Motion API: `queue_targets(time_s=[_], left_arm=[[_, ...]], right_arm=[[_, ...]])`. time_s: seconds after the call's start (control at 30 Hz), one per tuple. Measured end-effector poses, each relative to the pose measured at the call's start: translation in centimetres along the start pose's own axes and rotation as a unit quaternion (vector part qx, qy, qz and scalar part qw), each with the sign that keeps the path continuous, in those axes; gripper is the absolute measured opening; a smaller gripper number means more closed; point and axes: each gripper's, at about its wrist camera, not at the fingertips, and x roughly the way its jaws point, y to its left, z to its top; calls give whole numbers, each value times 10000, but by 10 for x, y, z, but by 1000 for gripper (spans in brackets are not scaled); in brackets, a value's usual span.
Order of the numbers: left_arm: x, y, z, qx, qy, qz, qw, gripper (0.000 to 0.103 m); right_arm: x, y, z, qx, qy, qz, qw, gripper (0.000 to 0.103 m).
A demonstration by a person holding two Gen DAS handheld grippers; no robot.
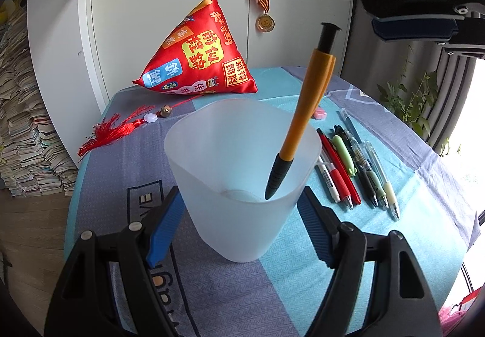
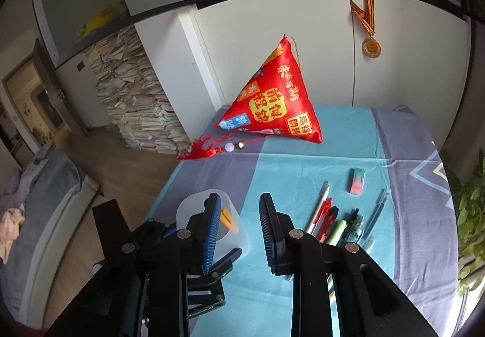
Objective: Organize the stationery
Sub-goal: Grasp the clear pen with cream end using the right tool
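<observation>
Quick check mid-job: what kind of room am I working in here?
Most likely a bedroom used for study: a bed at the left, tall stacks of books against the wall, and a medal hanging on the cabinet.

Our left gripper (image 1: 242, 225) has black plastic arms with round silver screws behind the fingers. Our right gripper (image 2: 239, 234) looks the same, with ribbed blue pads (image 2: 212, 231) lining the fingers' inner faces.

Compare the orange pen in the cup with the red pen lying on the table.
The orange pen stands tilted inside the frosted cup, tip down; the red pen lies flat on the tablecloth. The orange pen is alone in the cup, while the red pen sits in a row of other pens. The orange pen's barrel looks thicker than the red pen's. Neither is held by a gripper.
</observation>
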Motion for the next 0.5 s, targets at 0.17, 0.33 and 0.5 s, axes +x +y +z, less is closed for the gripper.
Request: queue_targets(time_s=[0.17,0.33,0.5], left_arm=[[0,0,0,1,0,2,10000,75],[1,1,0,9,25,4,10000,75],[1,1,0,14,28,1,10000,75]], right_arm=[[-5,-22,-3,274,44,-377,9989,26],[16,-85,-27,1140,698,-1244,9832,26],[38,-129,-54,1721,1305,-1551,9640,26]])
